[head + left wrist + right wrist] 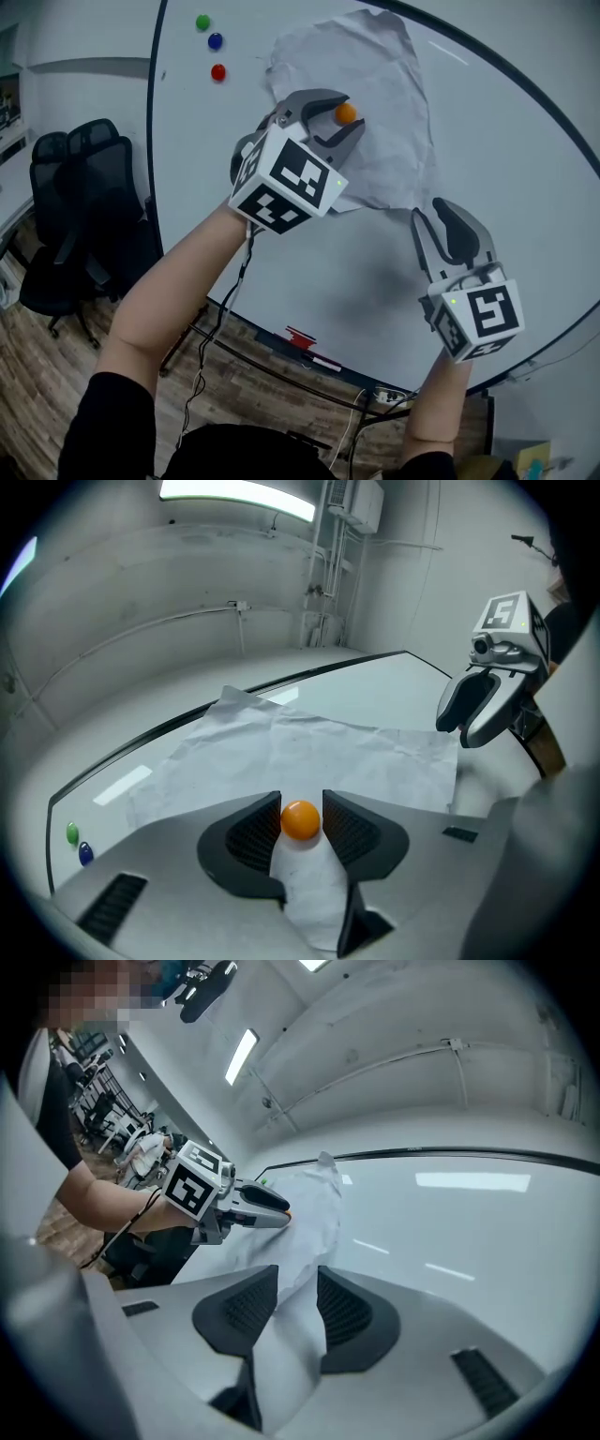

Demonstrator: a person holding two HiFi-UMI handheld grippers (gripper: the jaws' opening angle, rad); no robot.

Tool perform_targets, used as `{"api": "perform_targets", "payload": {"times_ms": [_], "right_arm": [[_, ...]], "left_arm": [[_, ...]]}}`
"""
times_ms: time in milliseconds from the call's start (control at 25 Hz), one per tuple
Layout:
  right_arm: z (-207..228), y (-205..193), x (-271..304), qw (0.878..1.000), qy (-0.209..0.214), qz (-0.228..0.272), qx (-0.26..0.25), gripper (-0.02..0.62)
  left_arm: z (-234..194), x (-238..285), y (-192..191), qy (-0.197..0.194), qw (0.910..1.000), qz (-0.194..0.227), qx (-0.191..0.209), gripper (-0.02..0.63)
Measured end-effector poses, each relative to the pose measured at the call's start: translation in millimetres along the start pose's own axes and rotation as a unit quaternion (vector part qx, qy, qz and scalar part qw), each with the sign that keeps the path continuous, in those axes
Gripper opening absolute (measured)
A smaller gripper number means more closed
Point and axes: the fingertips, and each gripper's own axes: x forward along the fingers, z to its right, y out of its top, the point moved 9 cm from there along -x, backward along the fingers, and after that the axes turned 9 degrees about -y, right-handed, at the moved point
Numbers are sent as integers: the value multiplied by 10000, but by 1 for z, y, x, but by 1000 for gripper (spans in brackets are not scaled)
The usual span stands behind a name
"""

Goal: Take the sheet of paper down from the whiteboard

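Note:
A crumpled white sheet of paper [375, 84] hangs on the whiteboard [309, 272], pinned by an orange magnet [345, 113]. My left gripper [330, 114] is up against the sheet, open, with the magnet [300, 819] between its fingertips. Its pads stand close on either side of the magnet. My right gripper [439, 223] is open just below the sheet's lower right corner. In the right gripper view the paper [314, 1213] runs through the gap between the jaws of the right gripper [298, 1279], and neither pad presses on it.
Green [202, 22], blue [215, 40] and red [217, 72] magnets sit on the board at the upper left. Black office chairs [80, 206] stand left of the board. A red item [300, 337] lies on the board's tray, with cables hanging below.

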Motion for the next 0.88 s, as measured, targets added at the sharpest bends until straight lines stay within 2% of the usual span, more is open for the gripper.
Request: {"api": "perform_targets", "payload": {"times_ms": [120, 480, 640, 880], "right_arm": [[0, 0, 1, 9999, -120, -30, 24, 137], [-2, -1, 16, 9987, -403, -319, 69, 131], [-2, -8, 21, 9973, -524, -514, -63, 34], [-2, -6, 21, 9972, -540, -513, -40, 23]], "left_arm": [[1, 2, -4, 102, 9999, -99, 32, 146], [3, 3, -7, 210, 9998, 14, 3, 135], [2, 4, -8, 182, 9998, -17, 66, 133], [2, 1, -8, 103, 9999, -35, 50, 133]]}}
